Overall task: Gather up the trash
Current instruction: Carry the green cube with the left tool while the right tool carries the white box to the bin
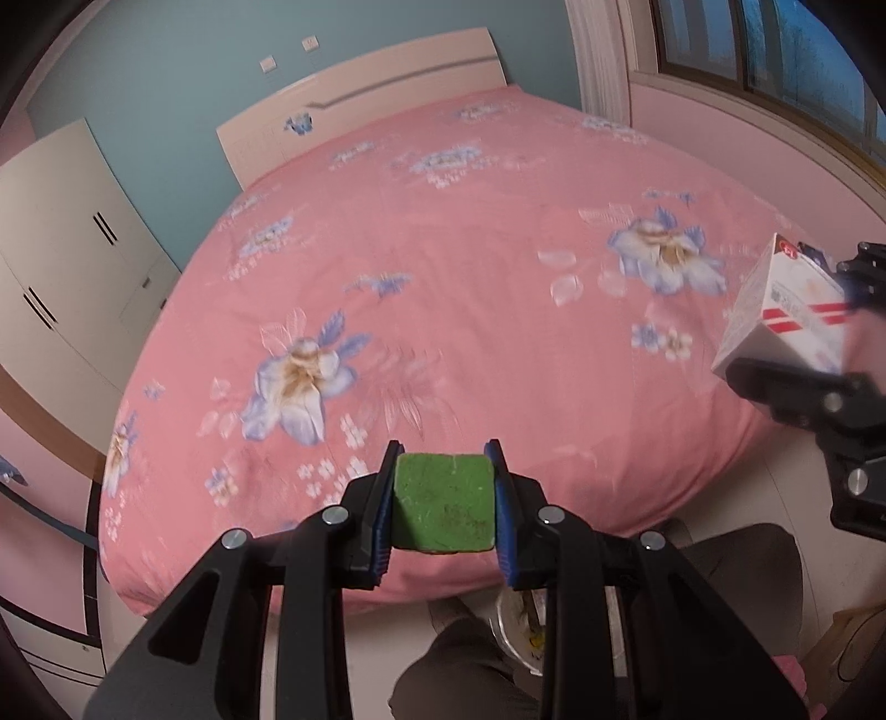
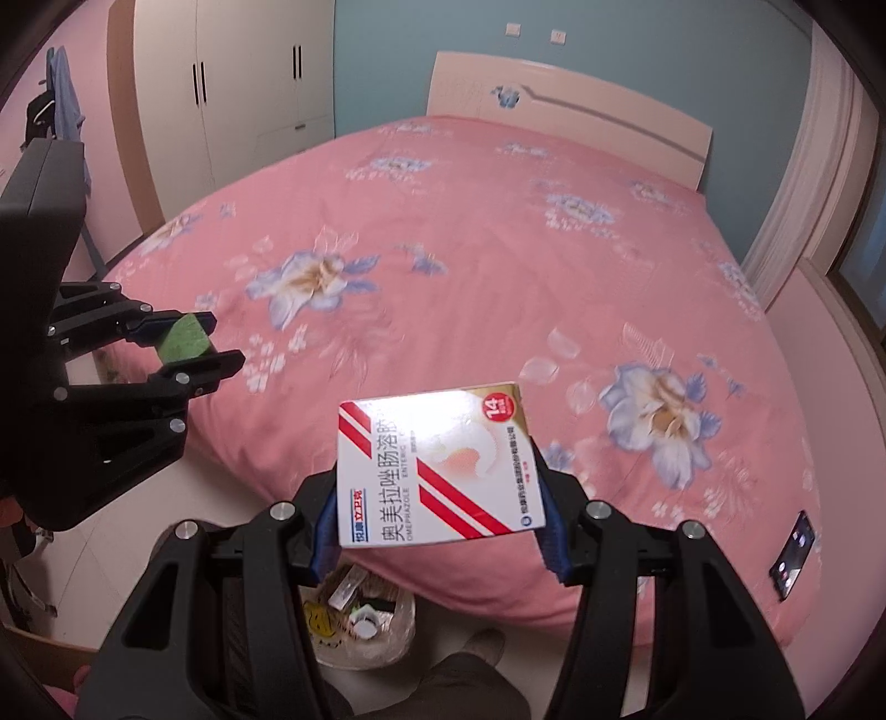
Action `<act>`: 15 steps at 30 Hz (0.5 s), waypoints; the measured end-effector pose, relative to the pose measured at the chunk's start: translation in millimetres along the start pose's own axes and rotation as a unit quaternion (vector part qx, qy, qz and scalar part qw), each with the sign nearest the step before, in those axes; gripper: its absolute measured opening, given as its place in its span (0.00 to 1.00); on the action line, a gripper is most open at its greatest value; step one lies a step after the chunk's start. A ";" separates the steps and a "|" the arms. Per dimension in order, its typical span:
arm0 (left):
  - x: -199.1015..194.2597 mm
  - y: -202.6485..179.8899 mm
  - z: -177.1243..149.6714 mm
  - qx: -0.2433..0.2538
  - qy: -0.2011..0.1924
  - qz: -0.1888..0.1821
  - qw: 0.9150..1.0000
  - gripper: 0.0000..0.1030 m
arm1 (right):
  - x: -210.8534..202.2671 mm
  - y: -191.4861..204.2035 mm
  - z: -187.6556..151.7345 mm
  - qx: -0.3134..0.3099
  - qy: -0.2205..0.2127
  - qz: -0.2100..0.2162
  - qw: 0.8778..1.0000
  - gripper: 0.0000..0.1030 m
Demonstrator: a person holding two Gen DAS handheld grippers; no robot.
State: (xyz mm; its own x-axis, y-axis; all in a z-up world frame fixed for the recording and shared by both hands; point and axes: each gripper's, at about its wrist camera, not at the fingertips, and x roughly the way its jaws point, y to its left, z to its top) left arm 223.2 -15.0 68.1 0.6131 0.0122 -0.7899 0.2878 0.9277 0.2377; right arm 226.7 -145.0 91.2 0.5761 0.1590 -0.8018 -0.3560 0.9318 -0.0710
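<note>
My left gripper (image 1: 443, 498) is shut on a green sponge block (image 1: 443, 507), held above the foot of the bed; it also shows in the right wrist view (image 2: 185, 338). My right gripper (image 2: 440, 498) is shut on a white and red medicine box (image 2: 437, 471), held above the bed's near edge; the box shows at the right in the left wrist view (image 1: 786, 310). A trash bin with a clear bag (image 2: 360, 626) stands on the floor below, holding several scraps; part of it shows in the left wrist view (image 1: 520, 631).
A pink flowered bed (image 2: 470, 249) fills both views. A phone (image 2: 794, 554) lies on its right edge. A white wardrobe (image 2: 232, 83) stands at the left wall, a window (image 1: 775, 50) at the right. The person's legs (image 2: 459, 681) are beside the bin.
</note>
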 end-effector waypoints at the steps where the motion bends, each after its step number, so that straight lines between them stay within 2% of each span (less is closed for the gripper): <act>1: 4.0 -1.1 -4.5 0.000 0.004 -0.001 1.000 0.31 | 5.1 1.8 -4.7 0.000 0.006 0.002 1.000 0.55; 15: 51.6 -16.9 -53.7 0.001 0.056 -0.033 0.998 0.31 | 69.3 22.1 -56.0 0.001 0.074 0.030 0.997 0.55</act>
State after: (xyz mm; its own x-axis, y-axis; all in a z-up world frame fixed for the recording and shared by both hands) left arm 210.5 -10.0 -7.1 0.5062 -0.0062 -0.8624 0.3258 0.9273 0.1846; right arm 217.5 -131.7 0.8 0.4382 0.1647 -0.8837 -0.3847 0.9228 -0.0188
